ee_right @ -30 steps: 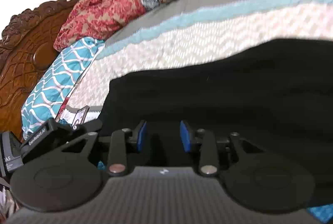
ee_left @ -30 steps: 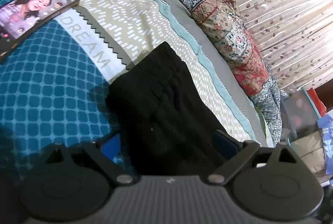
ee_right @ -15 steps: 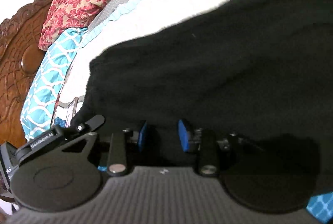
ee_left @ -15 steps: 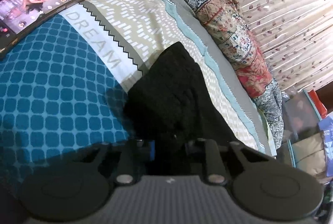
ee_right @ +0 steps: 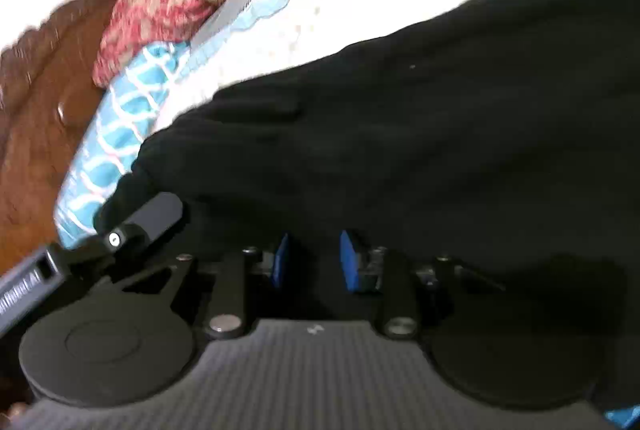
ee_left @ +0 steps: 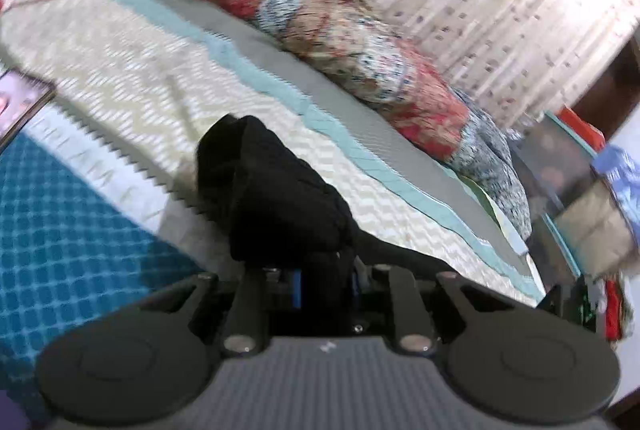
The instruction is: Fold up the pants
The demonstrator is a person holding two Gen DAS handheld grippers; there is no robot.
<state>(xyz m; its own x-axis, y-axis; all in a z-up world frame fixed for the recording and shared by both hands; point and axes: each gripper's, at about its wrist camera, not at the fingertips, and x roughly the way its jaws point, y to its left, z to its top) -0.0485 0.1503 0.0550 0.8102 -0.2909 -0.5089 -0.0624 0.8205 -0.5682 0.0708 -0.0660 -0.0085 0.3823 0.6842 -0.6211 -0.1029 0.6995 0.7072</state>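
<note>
The black pants [ee_left: 280, 198] lie on the bed [ee_left: 120, 78], across its patterned cover. The left hand-held gripper [ee_left: 326, 284] is clamped on a bunched edge of the pants, its jaws having just closed, and the cloth rises in a lump above it. The right hand-held gripper [ee_right: 312, 264] has dark cloth between its blue pads [ee_right: 348, 262], jaws narrowing, gripping the pants. A phone [ee_left: 20, 106] lies at the left edge.
</note>
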